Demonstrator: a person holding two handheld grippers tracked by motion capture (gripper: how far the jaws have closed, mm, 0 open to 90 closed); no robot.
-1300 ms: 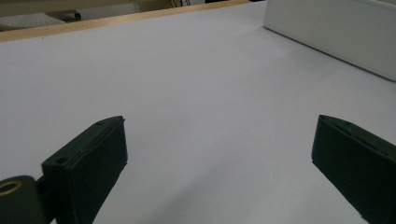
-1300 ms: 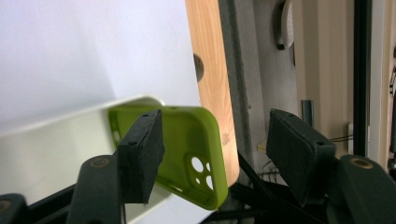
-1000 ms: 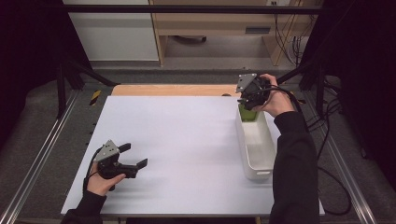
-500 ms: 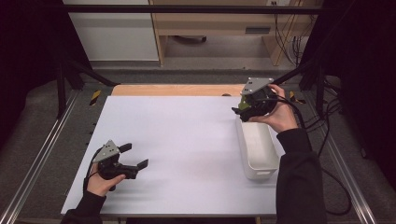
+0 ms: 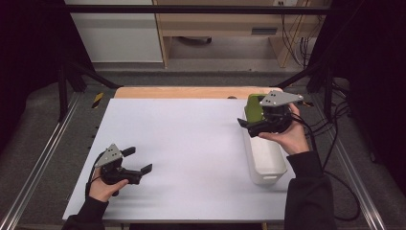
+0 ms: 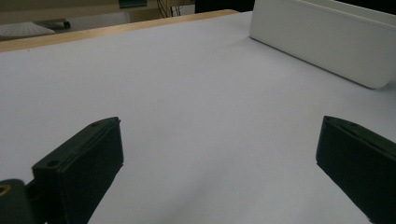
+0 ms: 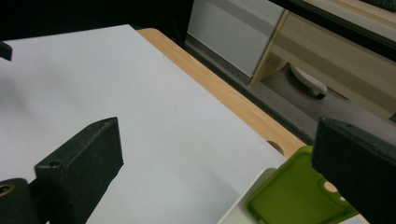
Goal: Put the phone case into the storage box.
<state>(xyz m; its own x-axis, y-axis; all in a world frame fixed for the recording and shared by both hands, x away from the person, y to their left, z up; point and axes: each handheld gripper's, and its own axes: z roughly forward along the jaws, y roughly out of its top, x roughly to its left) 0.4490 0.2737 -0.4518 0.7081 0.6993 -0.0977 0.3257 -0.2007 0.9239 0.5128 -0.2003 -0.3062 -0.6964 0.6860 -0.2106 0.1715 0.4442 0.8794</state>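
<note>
A green phone case (image 5: 253,106) stands on edge at the far end of a long white bin (image 5: 266,158) on the right of the table. My right gripper (image 5: 249,122) hovers just on the near side of it, above the bin, with its jaws pointing left. Those jaws have just been opening and nothing is between them. In the right gripper view the green case (image 7: 292,192) lies low beside the right jaw, apart from the pads. My left gripper (image 5: 138,160) rests near the front left of the table, open and empty. The left gripper view has the white bin (image 6: 327,42) far ahead.
The white tabletop (image 5: 191,134) has a wooden strip (image 5: 182,92) along its far edge. Metal rails run down both sides of the table. Cables trail off to the right behind the right hand. A cabinet and a shelf stand beyond the table.
The right gripper has let go of the green case and drawn back toward the person with its jaws spread. The case stays upright in the bin's far end. The left gripper has not moved.
</note>
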